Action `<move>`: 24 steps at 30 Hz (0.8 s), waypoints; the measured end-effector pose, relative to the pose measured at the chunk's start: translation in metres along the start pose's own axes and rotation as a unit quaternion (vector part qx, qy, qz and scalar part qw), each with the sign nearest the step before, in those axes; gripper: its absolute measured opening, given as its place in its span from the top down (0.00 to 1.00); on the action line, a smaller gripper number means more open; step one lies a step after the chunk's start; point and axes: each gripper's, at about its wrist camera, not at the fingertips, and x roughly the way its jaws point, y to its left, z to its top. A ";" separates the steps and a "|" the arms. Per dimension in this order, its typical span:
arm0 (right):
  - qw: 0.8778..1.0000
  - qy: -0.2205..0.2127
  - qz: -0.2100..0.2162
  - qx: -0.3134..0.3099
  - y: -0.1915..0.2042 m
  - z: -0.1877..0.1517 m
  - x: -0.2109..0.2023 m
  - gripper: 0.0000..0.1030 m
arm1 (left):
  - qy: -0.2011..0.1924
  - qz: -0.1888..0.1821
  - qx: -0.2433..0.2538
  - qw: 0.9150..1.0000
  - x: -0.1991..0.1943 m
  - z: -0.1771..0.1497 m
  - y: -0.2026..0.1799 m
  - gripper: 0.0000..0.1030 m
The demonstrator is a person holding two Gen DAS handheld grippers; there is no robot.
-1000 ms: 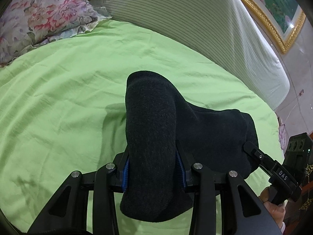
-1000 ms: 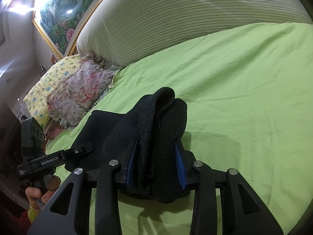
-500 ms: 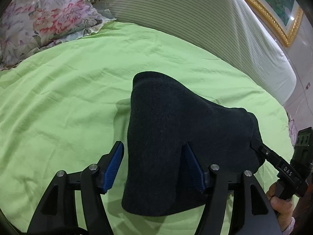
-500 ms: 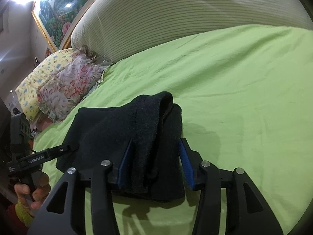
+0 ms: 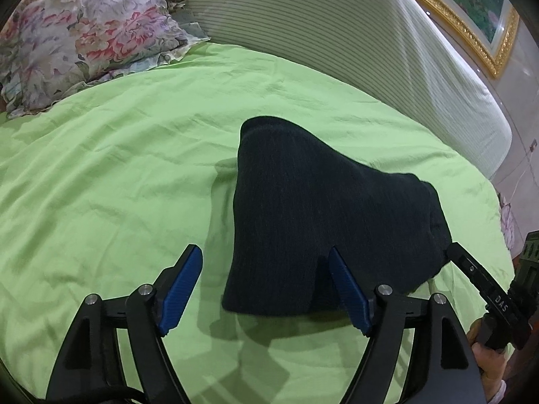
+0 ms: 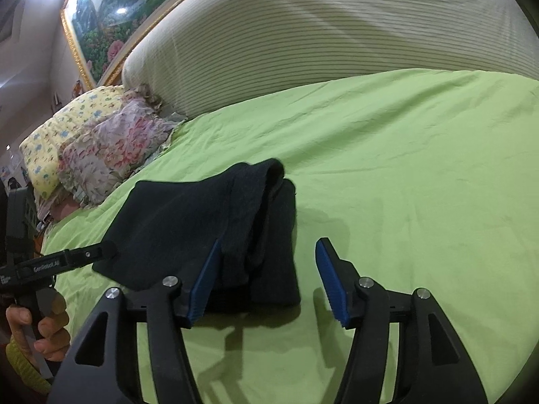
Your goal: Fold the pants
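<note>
The dark folded pants (image 5: pixel 320 208) lie in a low bundle on the green bed sheet (image 5: pixel 101 185). My left gripper (image 5: pixel 266 286) stands at their near left corner with its jaws opening. The corner lies between the blue pads: the left pad is clear of the cloth, the right pad rests against it. My right gripper (image 6: pixel 267 279) is at the other near corner of the pants (image 6: pixel 202 215), its jaws also opening. There the left pad touches the fold and the right pad stands apart. Neither gripper pinches the cloth.
A floral pillow (image 5: pixel 84 33) and a yellow pillow (image 6: pixel 67 124) lie at the head of the bed. A striped bolster (image 6: pixel 320 33) runs along the far side under a gilt-framed painting (image 6: pixel 111 10). Wrinkled sheet (image 6: pixel 421 185) spreads right of the pants.
Both grippers were shut on raised folds of the pants. Their jaws have widened and let go, and the cloth has sunk flat onto the sheet. Both grippers have drawn back slightly.
</note>
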 end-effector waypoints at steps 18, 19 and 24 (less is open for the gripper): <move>0.997 -0.028 -0.001 -0.077 0.041 -0.030 -0.028 0.17 | -0.027 0.057 0.042 0.997 -0.033 -0.040 -0.018 0.19; 0.996 -0.028 0.001 -0.081 0.042 -0.032 -0.028 0.16 | -0.031 0.063 0.044 0.997 -0.034 -0.041 -0.019 0.18; 0.994 -0.033 -0.003 -0.104 0.051 -0.044 -0.029 0.15 | -0.047 0.080 0.060 0.994 -0.039 -0.053 -0.025 0.17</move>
